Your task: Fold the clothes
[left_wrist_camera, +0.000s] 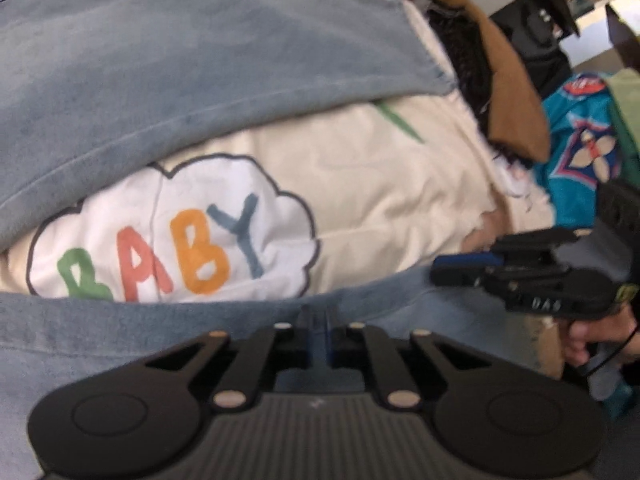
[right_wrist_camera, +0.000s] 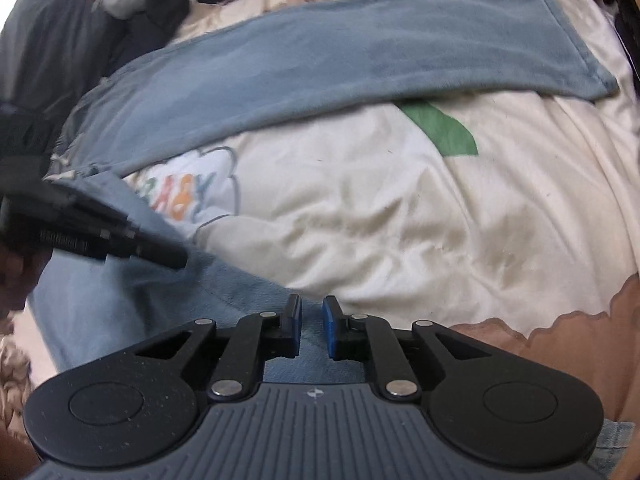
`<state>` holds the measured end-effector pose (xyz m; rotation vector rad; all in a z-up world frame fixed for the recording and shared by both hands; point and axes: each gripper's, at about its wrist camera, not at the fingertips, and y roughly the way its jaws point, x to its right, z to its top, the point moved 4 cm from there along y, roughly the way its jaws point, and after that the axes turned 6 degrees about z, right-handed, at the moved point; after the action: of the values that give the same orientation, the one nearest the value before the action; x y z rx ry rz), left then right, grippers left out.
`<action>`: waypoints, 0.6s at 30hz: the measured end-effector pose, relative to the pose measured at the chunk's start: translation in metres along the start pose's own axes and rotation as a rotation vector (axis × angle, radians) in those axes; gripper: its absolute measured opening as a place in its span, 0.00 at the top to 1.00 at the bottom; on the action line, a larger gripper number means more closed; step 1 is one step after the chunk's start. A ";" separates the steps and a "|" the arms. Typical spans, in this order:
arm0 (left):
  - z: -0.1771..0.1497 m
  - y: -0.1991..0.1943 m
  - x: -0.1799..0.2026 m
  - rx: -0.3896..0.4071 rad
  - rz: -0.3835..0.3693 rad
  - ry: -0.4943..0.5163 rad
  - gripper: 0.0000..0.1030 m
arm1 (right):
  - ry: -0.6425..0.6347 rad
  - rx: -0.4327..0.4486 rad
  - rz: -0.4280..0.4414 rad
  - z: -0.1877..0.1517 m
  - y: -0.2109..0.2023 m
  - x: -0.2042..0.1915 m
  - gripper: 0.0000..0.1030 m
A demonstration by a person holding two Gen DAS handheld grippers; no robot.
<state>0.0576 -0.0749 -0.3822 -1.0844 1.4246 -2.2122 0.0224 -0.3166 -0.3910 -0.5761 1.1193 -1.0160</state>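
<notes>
left gripper (left_wrist_camera: 316,334) pinching near trouser leg (left_wrist_camera: 120,328), jaws closed on cloth | right gripper (right_wrist_camera: 311,330) hovering slightly open over same leg, gripping nothing | far leg (right_wrist_camera: 360,52) lying on bedspread (right_wrist_camera: 440,208) | risk: one-sided pull skewing fold, thin pinch slipping

R gripper (right_wrist_camera: 311,330) fingers apart over blue trousers (right_wrist_camera: 320,60).

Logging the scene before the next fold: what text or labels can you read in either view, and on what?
"BABY" in coloured letters inside a white cloud printed on the cream bedcover.
"DAS", seen upside down, on the black body of the right gripper.
Red-and-white badge on the teal fabric: too blurred to read.
</notes>
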 end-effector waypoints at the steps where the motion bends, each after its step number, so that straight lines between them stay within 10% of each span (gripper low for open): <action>1: -0.002 -0.002 0.001 -0.007 -0.008 0.008 0.94 | -0.007 -0.005 0.010 -0.003 -0.001 -0.002 0.83; 18: -0.010 0.045 0.033 -0.058 -0.003 0.118 0.96 | -0.018 -0.050 0.040 -0.008 0.034 -0.017 0.85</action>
<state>0.0216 -0.1096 -0.4095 -0.9890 1.5454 -2.2848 0.0260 -0.2855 -0.4135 -0.5996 1.1389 -0.9494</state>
